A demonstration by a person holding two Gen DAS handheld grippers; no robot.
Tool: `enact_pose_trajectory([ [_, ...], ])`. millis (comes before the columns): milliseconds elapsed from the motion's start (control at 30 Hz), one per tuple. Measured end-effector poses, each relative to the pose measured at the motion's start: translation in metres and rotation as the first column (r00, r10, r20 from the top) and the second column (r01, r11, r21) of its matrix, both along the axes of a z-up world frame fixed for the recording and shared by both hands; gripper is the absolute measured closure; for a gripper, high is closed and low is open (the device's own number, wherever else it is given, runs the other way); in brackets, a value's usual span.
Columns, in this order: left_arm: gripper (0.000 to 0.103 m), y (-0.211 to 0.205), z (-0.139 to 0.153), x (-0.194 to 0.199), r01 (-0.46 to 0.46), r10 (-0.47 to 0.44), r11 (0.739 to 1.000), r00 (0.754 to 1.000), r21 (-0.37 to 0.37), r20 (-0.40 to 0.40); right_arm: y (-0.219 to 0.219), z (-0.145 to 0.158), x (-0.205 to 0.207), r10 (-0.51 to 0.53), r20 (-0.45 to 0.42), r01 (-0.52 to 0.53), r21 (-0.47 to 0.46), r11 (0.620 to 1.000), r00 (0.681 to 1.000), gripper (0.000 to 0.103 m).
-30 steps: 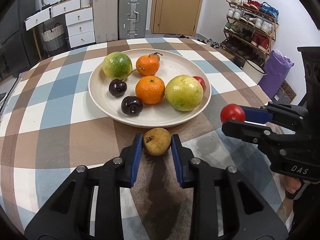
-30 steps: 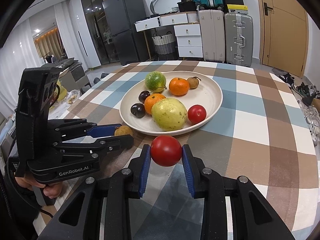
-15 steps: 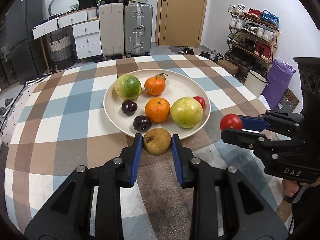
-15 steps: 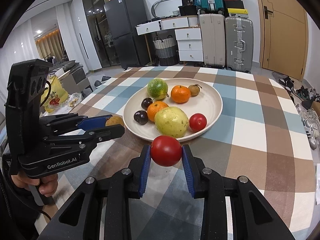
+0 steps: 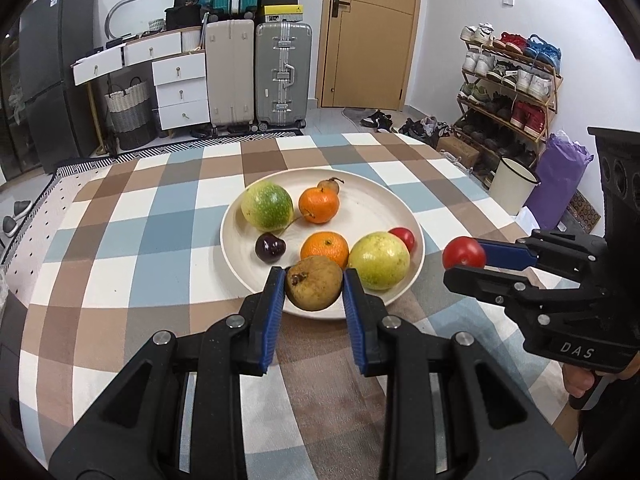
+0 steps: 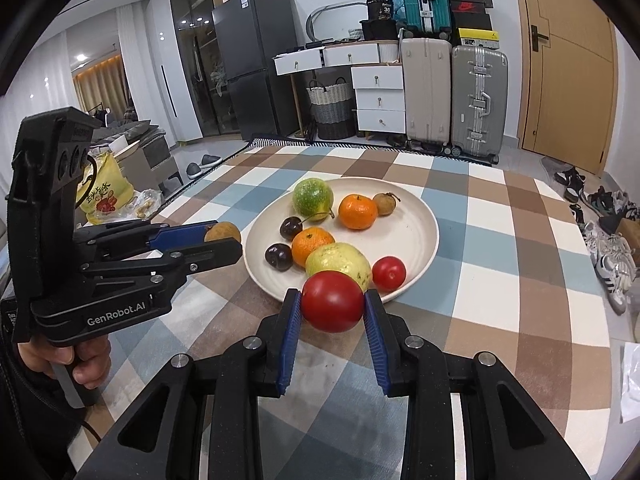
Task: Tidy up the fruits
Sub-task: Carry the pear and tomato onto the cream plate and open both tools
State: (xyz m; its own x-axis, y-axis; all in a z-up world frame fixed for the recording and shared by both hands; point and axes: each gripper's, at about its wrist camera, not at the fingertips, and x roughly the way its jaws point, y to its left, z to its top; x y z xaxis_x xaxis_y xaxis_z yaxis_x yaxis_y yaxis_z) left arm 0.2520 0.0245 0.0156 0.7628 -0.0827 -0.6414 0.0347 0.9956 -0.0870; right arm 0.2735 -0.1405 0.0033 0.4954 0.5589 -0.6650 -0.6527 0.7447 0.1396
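Two grippers are held up over a checked tablecloth (image 5: 132, 240), each with a fruit squeezed between its blue pads. A brown fruit (image 5: 314, 282) is gripped by the left gripper (image 5: 314, 288), with the jaws closed on its two sides. It is held up in the air, in front of the near rim of the plate. A red tomato (image 6: 332, 300) is gripped the same way by the right gripper (image 6: 332, 306), and it is also held off the table, near the plate's front edge. A hand (image 6: 86, 360) is seen wrapped around the left gripper's handle.

Just past the grippers, a round cream plate (image 6: 416, 236) is set on the cloth. Seven more fruits are seen on it in the right wrist view. Close to the front, a yellow-green fruit (image 6: 338, 262) is placed, with a small red tomato (image 6: 389, 273) just beside it. Next to them, an orange (image 6: 312, 246) and a dark cherry (image 6: 279, 257) are found. A second cherry (image 6: 291, 227) is a bit farther back. At the far side, a green fruit (image 6: 313, 197), another orange (image 6: 357, 212) and a little brown fruit (image 6: 386, 203) are lined up.

Far behind the table, two suitcases (image 5: 258, 74), white drawers (image 5: 180, 88), a wooden door (image 5: 370, 34) and a shoe rack (image 5: 508, 88) are seen.
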Motion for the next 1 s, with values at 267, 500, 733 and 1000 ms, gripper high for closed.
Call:
enact_pose_trajectory([
  [267, 0.077, 0.004, 0.014, 0.016, -0.015, 0.015, 1.000, 1.000, -0.003, 0.027, 0.003, 0.010, 0.012, -0.007, 0.018, 0.007, 0.004, 1.000, 1.000, 0.071],
  [500, 0.077, 0.006, 0.014, 0.028, -0.013, 0.013, 1.000, 0.999, -0.009, 0.033, 0.004, 0.014, 0.027, -0.027, 0.028, 0.027, 0.010, 1.000, 0.999, 0.071],
  [733, 0.077, 0.013, -0.004, 0.047, -0.022, 0.022, 1.000, 1.000, -0.019, 0.006, 0.005, 0.012, 0.050, -0.064, 0.009, 0.064, 0.036, 0.997, 0.998, 0.071],
  [1000, 0.077, 0.020, -0.018, 0.062, -0.039, 0.039, 0.999, 0.999, -0.018, -0.012, 0.017, -0.010, 0.076, -0.084, -0.053, 0.086, 0.039, 0.996, 0.995, 0.071],
])
